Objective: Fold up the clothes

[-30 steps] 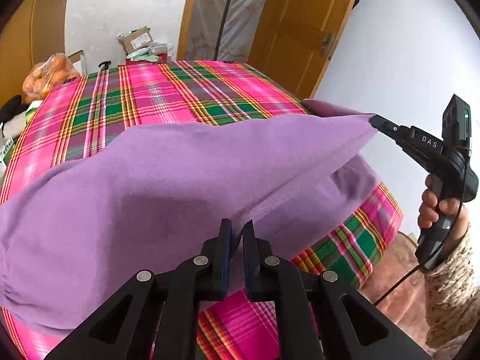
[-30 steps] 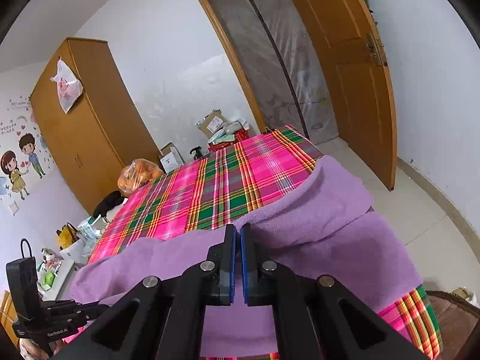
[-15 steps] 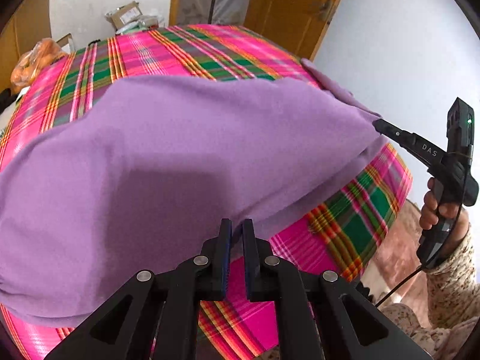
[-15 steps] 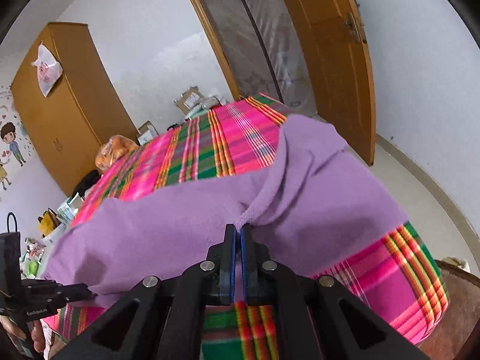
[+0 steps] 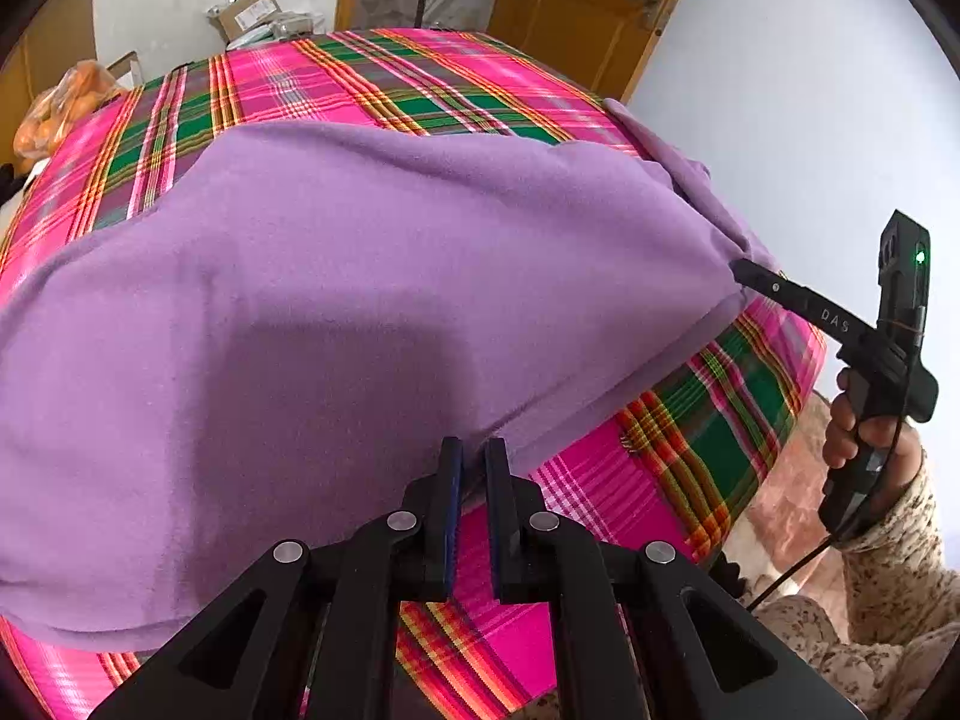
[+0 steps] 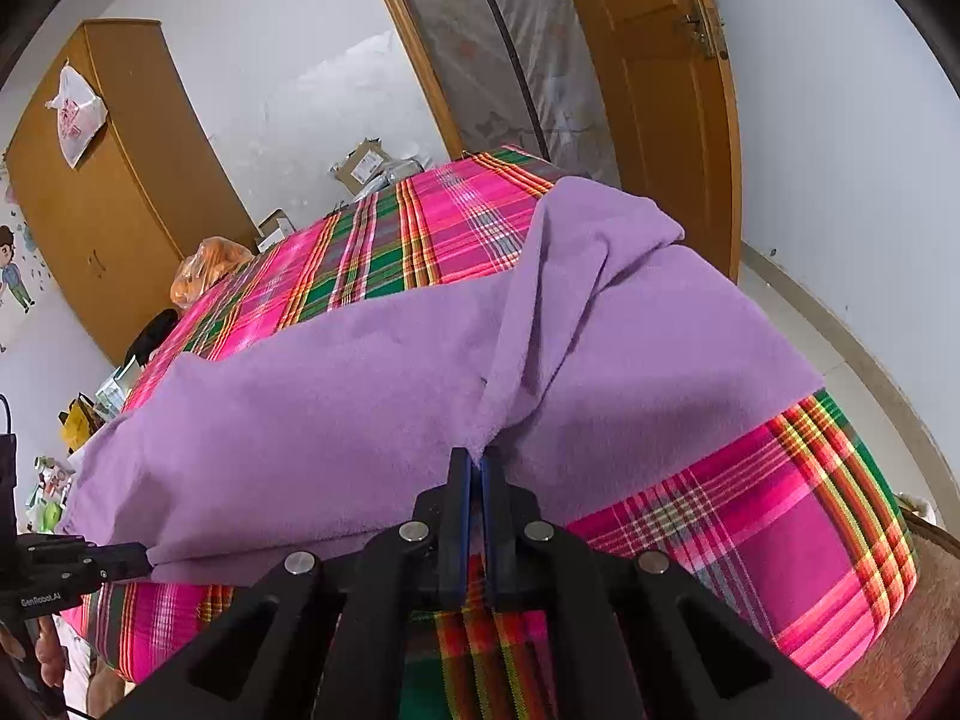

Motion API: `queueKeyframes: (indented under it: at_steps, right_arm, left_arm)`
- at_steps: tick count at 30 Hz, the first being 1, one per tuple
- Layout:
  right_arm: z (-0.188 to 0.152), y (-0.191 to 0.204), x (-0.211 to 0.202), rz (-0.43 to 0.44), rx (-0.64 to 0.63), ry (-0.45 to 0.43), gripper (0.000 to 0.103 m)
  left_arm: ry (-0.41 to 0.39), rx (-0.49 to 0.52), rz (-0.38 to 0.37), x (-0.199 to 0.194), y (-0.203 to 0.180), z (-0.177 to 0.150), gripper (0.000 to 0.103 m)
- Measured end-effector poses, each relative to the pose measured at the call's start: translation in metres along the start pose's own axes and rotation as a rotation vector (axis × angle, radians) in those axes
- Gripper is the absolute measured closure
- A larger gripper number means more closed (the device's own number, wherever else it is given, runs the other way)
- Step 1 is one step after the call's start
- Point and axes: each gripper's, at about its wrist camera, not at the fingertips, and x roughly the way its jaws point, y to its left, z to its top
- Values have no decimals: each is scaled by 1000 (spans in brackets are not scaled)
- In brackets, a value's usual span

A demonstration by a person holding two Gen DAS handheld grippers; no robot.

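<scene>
A purple fleece garment (image 5: 360, 312) lies spread across the bed's pink plaid cover (image 5: 372, 84), draping toward the near edge. My left gripper (image 5: 473, 456) is shut on its near hem. In the left wrist view my right gripper (image 5: 739, 267) pinches the garment's right corner, with a hand (image 5: 852, 426) on its handle. The right wrist view shows the right gripper (image 6: 475, 461) shut on a bunched fold of the garment (image 6: 360, 396). The left gripper (image 6: 143, 558) grips the cloth's left corner there. A loose flap (image 6: 594, 228) lies folded over at the far right.
A bag of oranges (image 6: 207, 267) sits at the bed's far left corner. Cardboard boxes (image 5: 243, 3) stand behind the bed. A wooden wardrobe (image 6: 102, 180) lines the left wall, and a wooden door (image 6: 660, 90) stands right. Bare plaid cover (image 6: 750, 516) shows at the near right.
The garment, held raised a second ago, has come down flat onto the bed. Both grippers have dropped toward the near edge, still holding it.
</scene>
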Motion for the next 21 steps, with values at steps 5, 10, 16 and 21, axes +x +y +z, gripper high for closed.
queueKeyframes:
  at_steps: [5, 10, 16, 21]
  right_arm:
    - [-3, -4, 3, -2, -6, 20, 99]
    - [-4, -6, 2, 3, -10, 32, 99]
    - [-1, -5, -4, -12, -41, 46, 98]
    - [6, -10, -16, -14, -40, 24, 97]
  left_arm:
    - [11, -11, -18, -1, 1, 1, 96]
    - [15, -28, -60, -4, 0, 3, 96]
    - [-23, -30, -120, -10, -6, 16, 95]
    - [-33, -38, -136, -4, -5, 28, 92]
